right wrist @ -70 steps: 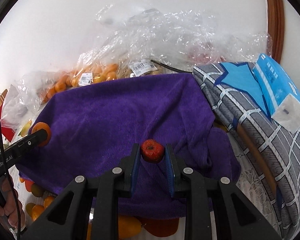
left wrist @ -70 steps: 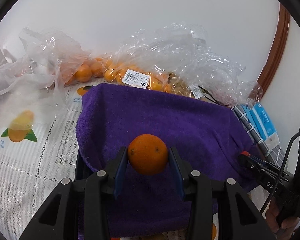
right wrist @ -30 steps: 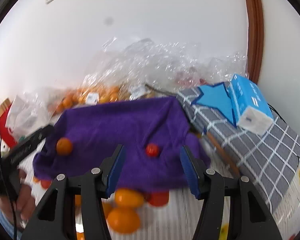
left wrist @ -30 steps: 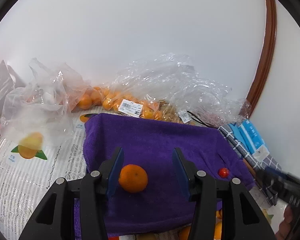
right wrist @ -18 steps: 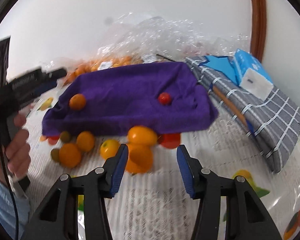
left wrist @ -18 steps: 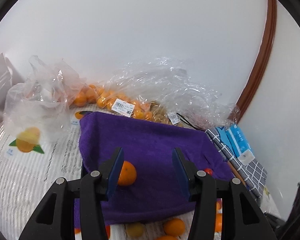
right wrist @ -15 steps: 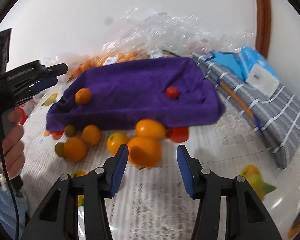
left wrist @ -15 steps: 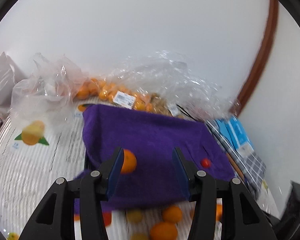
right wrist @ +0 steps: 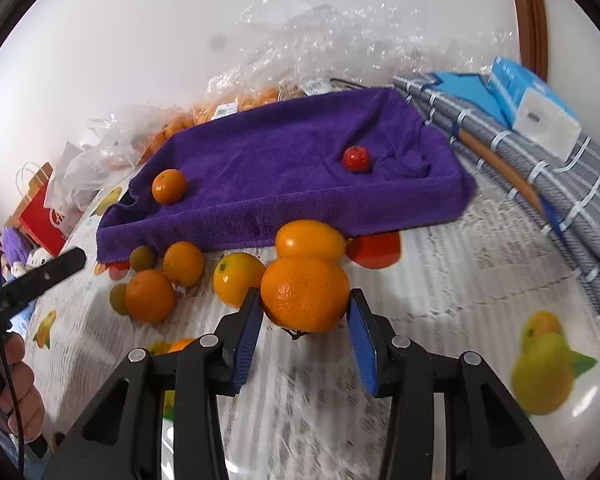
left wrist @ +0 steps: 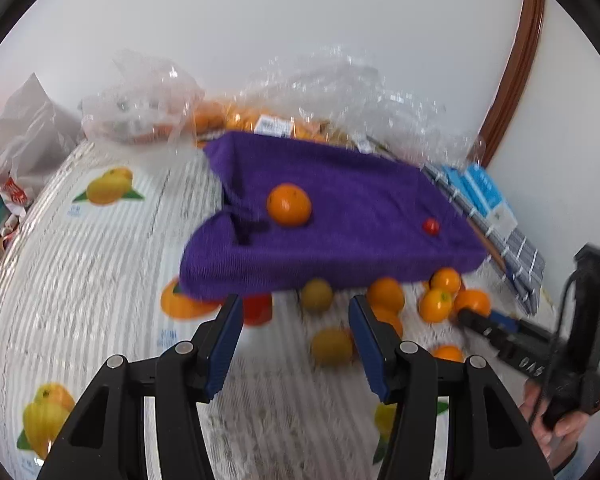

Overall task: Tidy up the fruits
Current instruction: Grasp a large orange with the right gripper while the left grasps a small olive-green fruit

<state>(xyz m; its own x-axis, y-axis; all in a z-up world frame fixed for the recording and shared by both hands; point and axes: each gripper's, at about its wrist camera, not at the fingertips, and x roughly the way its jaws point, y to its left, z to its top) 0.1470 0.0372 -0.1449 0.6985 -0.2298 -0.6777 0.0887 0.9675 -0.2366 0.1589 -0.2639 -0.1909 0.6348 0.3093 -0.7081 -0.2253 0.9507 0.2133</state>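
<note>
A purple towel covers a raised tray; an orange and a small red fruit lie on it, also in the right wrist view. Loose oranges and small green fruits lie on the tablecloth in front of it. My left gripper is open and empty, above the cloth near a green fruit. My right gripper is open, its pads on either side of a large orange that rests on the table.
Clear plastic bags of oranges lie behind the towel by the wall. A grey checked cloth with a blue tissue pack is at the right. A red bag stands at the left.
Both grippers let go of their fruit on the towel and pulled back. The right gripper has come down around a large orange on the table.
</note>
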